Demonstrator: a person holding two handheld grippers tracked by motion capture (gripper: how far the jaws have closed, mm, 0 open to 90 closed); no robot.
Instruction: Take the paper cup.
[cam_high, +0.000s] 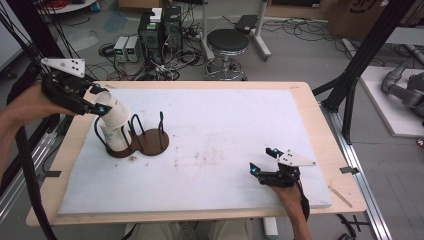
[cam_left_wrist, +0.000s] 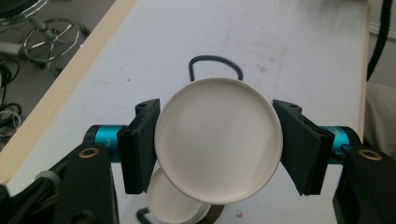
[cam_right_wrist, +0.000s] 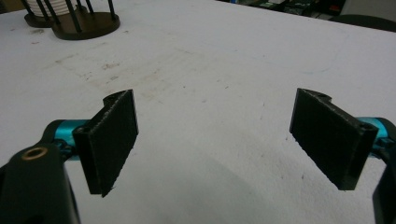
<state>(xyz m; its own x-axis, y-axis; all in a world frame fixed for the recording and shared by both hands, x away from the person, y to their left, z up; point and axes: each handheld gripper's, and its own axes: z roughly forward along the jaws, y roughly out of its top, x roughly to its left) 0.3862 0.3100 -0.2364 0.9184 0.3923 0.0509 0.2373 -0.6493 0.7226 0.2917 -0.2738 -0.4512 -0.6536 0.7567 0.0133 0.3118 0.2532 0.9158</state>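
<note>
While the left tool grips a cup, status runs:
bench (cam_high: 210, 85): white mat covers the top; faint stains mid-mat.
rack (cam_high: 150, 142): two brown discs with black wire hoops at 9 o'clock; keeps cups upright.
white cup (cam_high: 114, 111): tilted over stack (cam_high: 117, 137), probably being lifted off or added; rim contact hidden.
left tool (cam_high: 98, 100): clenched on white cup.
right tool (cam_high: 262, 161): released, idle at 5 o'clock.

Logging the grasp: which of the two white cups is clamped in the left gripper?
The upper, tilted cup, between the left gripper's jaws; the other cup sits below in the holder.
</note>
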